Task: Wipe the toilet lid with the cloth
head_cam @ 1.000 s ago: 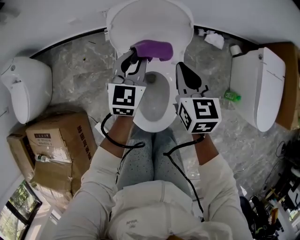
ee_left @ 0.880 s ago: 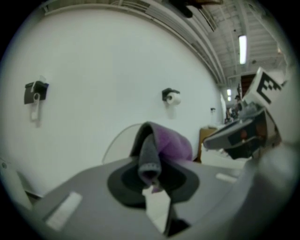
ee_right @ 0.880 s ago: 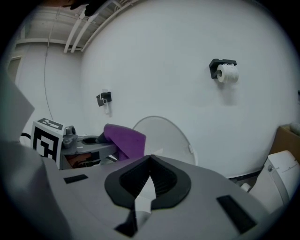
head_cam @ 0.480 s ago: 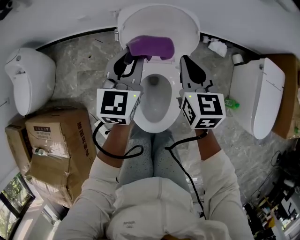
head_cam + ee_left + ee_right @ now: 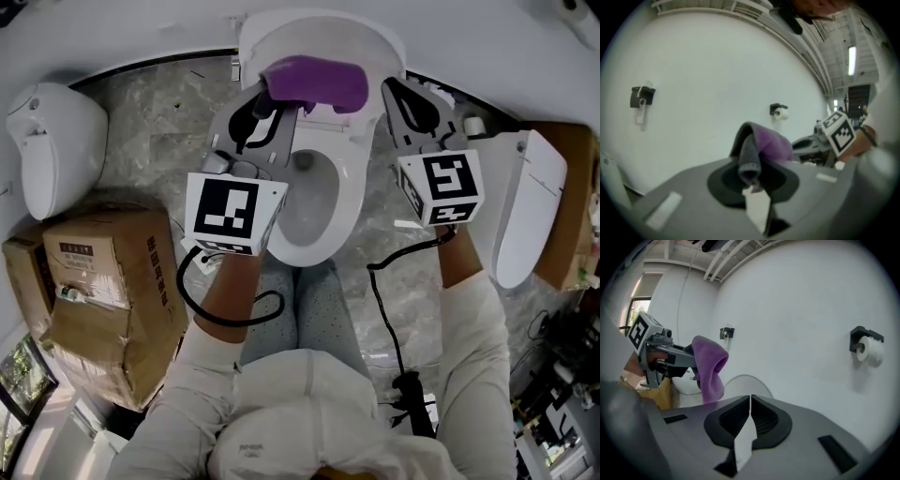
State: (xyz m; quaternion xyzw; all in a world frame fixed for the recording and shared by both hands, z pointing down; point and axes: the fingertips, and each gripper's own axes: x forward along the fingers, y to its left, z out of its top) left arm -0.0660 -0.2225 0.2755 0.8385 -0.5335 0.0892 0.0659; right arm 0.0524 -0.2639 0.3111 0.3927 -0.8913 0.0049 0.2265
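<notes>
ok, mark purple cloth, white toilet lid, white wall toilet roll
purple cloth (image 5: 317,82), head view, middle of the fold.
white toilet lid (image 5: 314,33), head view, bare upper part.
white toilet roll (image 5: 870,353), right gripper view, paper face.

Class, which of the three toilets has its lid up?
The middle toilet: its lid stands raised, while the left toilet and the right toilet are closed.

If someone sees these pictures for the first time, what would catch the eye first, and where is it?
The soft purple cloth stands out most: it hangs from the shut left tool, in front of the raised white toilet lid at the top of the head view. The right tool, shut and empty, is just right of the cloth. Brown cardboard boxes are stacked at the far left.
</notes>
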